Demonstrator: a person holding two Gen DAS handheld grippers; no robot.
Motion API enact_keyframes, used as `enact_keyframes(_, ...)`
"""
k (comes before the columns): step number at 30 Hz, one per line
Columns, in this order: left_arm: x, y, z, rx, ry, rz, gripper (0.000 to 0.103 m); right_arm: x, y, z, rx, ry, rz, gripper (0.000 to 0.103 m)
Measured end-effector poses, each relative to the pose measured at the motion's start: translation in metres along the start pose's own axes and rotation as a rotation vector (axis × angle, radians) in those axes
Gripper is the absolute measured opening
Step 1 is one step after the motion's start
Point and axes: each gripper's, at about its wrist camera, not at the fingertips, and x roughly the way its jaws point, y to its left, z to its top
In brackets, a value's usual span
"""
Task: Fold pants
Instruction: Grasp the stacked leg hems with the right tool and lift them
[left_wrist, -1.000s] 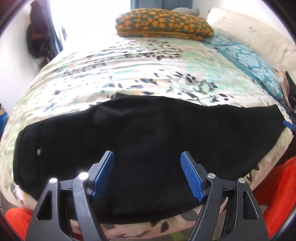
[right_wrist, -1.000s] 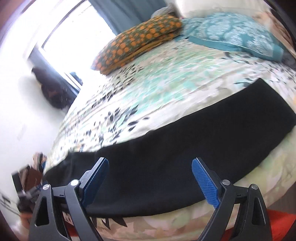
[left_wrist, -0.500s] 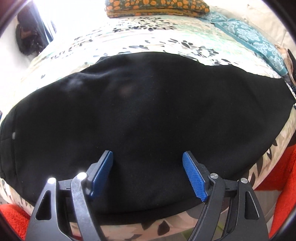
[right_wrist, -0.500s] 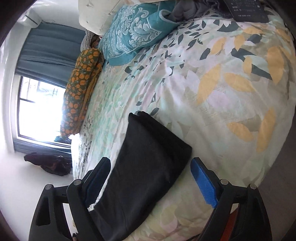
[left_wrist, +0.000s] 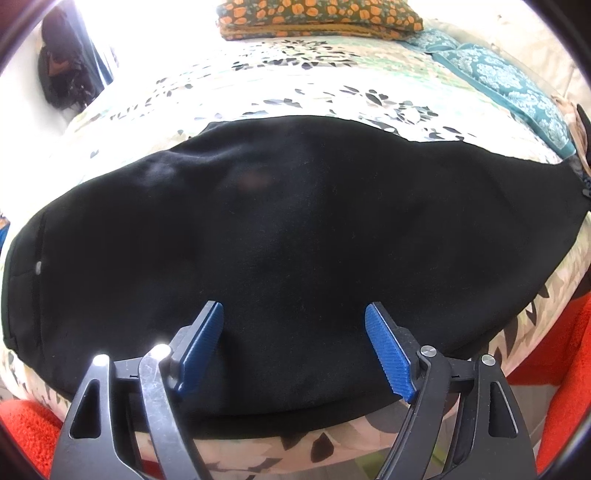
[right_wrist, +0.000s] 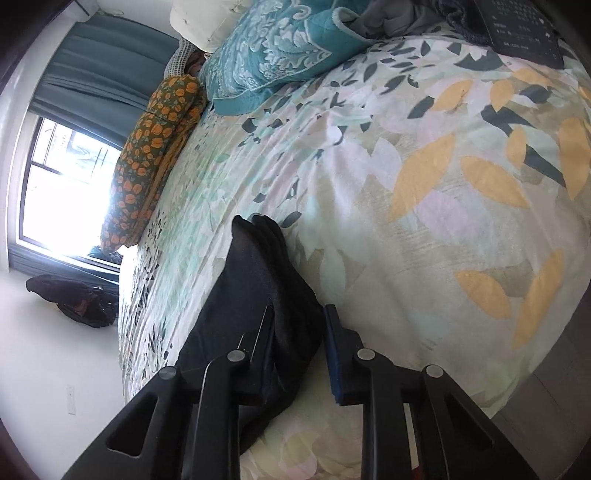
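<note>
Black pants (left_wrist: 295, 240) lie flat along the near edge of a floral bed cover (left_wrist: 295, 81), waistband at the left, leg end at the right. My left gripper (left_wrist: 293, 332) is open and empty just above the pants' near edge. In the right wrist view my right gripper (right_wrist: 299, 332) is shut on the leg end of the pants (right_wrist: 255, 280), with bunched black cloth between the blue pads (right_wrist: 330, 350). The cloth rises slightly off the cover (right_wrist: 424, 206) there.
An orange-patterned folded blanket (left_wrist: 317, 18) and a teal pillow (left_wrist: 509, 88) lie at the far side of the bed. Red rug (left_wrist: 26, 424) shows below the bed edge. A dark bag (right_wrist: 70, 295) sits on the floor by the window (right_wrist: 62, 192).
My right gripper has closed its jaws on the leg end of the pants. My left gripper has pulled back slightly, so more bed cover shows beyond the pants.
</note>
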Motion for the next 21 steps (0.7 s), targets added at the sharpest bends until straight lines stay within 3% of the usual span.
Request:
enact_keyframes(6,-0.002,0.016,0.003,-0.092,-0.011,-0.035,0.081,-0.033,0.073,-0.039,-0.097,-0.007,0.194,0.021)
enact_keyframes(12,0.000,0.027,0.004,-0.151,-0.020,-0.069,0.081,0.008,0.188,-0.145,-0.259,0.132,0.316,0.021)
enact_keyframes(17,-0.002,0.036,-0.002,-0.156,-0.035,-0.101,0.081,0.079,0.273,-0.251,-0.437,0.261,0.283,0.021)
enact_keyframes(20,-0.006,0.040,-0.004,-0.155,-0.043,-0.106,0.081,0.115,0.306,-0.308,-0.550,0.314,0.243,0.021)
enact_keyframes(21,-0.008,0.041,-0.006,-0.158,-0.046,-0.111,0.081,0.131,0.319,-0.338,-0.640,0.341,0.196,0.022)
